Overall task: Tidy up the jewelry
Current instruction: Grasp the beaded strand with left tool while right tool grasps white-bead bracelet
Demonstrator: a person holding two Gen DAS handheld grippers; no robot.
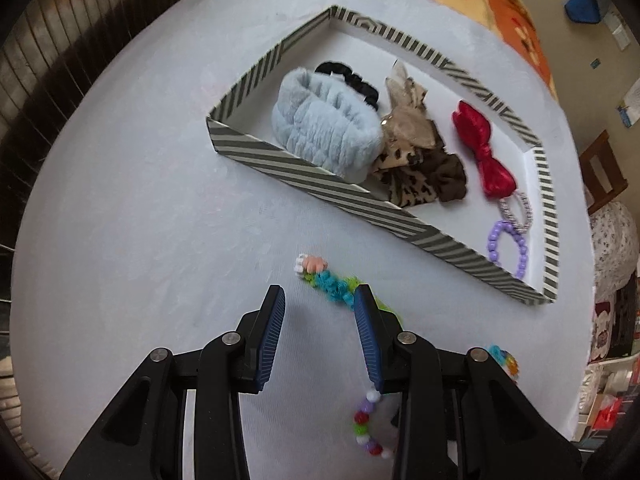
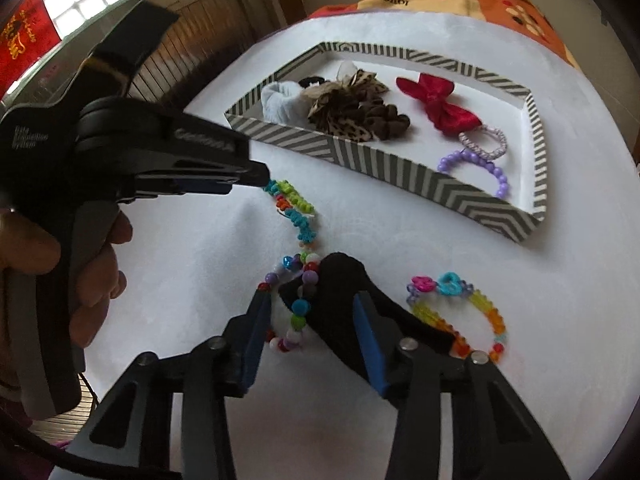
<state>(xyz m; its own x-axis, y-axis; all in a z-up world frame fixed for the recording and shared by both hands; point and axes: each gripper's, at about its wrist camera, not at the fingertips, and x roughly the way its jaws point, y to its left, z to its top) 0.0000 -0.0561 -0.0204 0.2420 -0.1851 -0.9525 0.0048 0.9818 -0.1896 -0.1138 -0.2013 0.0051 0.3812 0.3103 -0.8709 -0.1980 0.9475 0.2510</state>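
Your left gripper stands open with nothing between its pads; its tips hang just over the near end of the green-and-teal flower bracelet on the white table. That strand is long and loose, so if you pinch only its end, I'd expect the rest to trail and snag on the tray's wall on the way over.

Your right gripper straddles the multicoloured bead bracelet and a black fabric piece. Its jaws stand partly open, and I cannot tell whether the pads press on either yet. Closing there risks lifting both at once, or squeezing the beads out sideways. The orange-and-yellow bead bracelet lies just beside your right finger and could get nudged.

The striped tray sits beyond all three bracelets. From left to right it holds a pale blue furry band, a black scrunchie behind it, leopard-print scrunchies, a red bow, a silvery hair tie and a purple bead bracelet in the right corner.
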